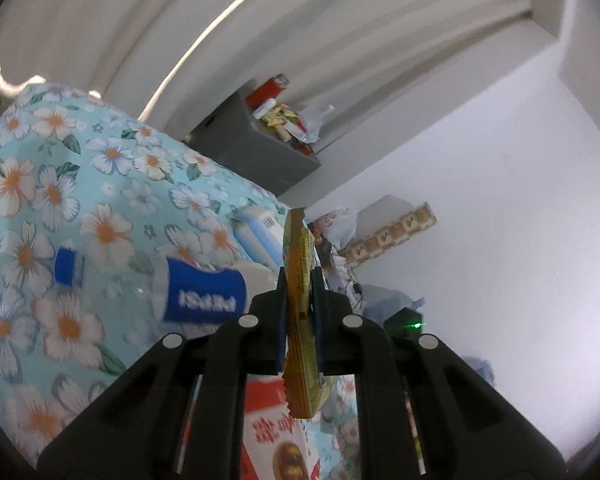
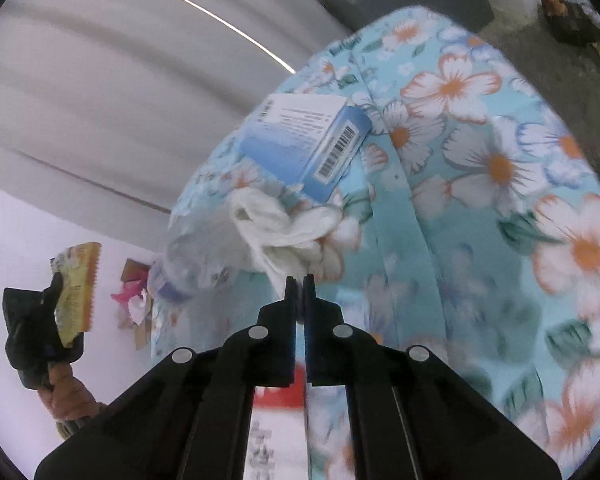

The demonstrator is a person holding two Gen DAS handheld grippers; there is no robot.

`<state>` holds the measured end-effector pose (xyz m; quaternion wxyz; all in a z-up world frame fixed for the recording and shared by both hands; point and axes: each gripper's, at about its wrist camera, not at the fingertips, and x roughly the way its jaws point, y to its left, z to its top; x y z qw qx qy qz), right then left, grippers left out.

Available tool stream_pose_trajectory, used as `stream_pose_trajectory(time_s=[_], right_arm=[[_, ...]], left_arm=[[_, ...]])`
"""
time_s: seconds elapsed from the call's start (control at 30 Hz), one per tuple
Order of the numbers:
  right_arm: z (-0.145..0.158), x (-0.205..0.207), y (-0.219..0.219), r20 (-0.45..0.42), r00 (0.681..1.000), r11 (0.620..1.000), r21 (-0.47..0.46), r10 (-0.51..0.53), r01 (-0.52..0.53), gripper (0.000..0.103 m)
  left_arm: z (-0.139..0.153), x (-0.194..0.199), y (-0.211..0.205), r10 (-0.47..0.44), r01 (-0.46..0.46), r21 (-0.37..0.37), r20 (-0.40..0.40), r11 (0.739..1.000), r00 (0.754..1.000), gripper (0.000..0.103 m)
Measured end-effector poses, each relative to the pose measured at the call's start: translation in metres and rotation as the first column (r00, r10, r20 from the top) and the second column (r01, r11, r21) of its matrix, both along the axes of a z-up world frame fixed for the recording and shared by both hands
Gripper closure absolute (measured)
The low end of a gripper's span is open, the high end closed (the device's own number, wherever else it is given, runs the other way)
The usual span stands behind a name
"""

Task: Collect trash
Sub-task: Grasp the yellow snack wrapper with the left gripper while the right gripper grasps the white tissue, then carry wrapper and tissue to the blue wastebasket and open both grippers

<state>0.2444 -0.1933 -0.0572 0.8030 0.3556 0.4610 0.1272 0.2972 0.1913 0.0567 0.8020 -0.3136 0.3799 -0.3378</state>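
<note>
My left gripper (image 1: 299, 280) is shut on a yellow snack wrapper (image 1: 300, 300) and holds it upright above the floral bed sheet (image 1: 60, 184); it also shows at the left of the right wrist view (image 2: 44, 320) with the wrapper (image 2: 78, 288). An empty Pepsi bottle (image 1: 196, 292) lies on the sheet left of it. My right gripper (image 2: 299, 280) is shut and empty, its tips just below a crumpled white tissue (image 2: 284, 224). A blue box (image 2: 308, 140) lies beyond the tissue, the clear bottle (image 2: 196, 264) to its left. A red and white carton (image 1: 276, 432) lies under the left gripper.
A grey cabinet (image 1: 252, 148) with clutter on top stands behind the bed. A pile of bags and boxes (image 1: 372, 236) sits by the white wall. The sheet (image 2: 480, 200) stretches to the right of the right gripper.
</note>
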Motion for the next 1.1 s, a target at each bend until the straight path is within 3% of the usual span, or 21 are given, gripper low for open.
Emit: stream_pose_trajectory(time_s=[0.3, 0.5, 0.67, 0.7, 0.77, 0.93, 1.1], right_arm=[[0.029, -0.097, -0.034, 0.068, 0.997, 0.999, 0.001, -0.039, 0.039, 0.1], [0.012, -0.183, -0.046, -0.004, 1.0, 0.998, 0.056, -0.01, 0.01, 0.1], [0.003, -0.23, -0.029, -0.077, 0.994, 0.994, -0.065, 0.083, -0.088, 0.096], [0.002, -0.231, -0.031, -0.078, 0.994, 0.993, -0.082, 0.078, -0.084, 0.092], [0.003, -0.233, -0.041, -0.06, 0.998, 0.996, -0.086, 0.032, -0.037, 0.069], [0.002, -0.214, -0.069, 0.031, 0.995, 0.995, -0.011, -0.094, 0.094, 0.064], [-0.01, -0.174, -0.063, 0.022, 0.997, 0.997, 0.015, -0.075, 0.075, 0.062]], left_arm=[[0.021, -0.066, -0.024, -0.032, 0.025, 0.055, 0.127, 0.998, 0.991, 0.094], [0.023, -0.094, -0.038, -0.054, 0.044, 0.067, 0.152, 0.997, 0.987, 0.094], [0.02, -0.107, -0.051, -0.078, 0.064, 0.097, 0.142, 0.993, 0.987, 0.094], [0.02, -0.109, -0.054, -0.076, 0.061, 0.106, 0.144, 0.993, 0.987, 0.094], [0.021, -0.114, -0.058, -0.072, 0.055, 0.117, 0.152, 0.992, 0.986, 0.094], [0.03, -0.13, -0.071, -0.071, 0.042, 0.15, 0.197, 0.988, 0.978, 0.094], [0.035, -0.139, -0.079, -0.084, 0.056, 0.137, 0.203, 0.989, 0.976, 0.094]])
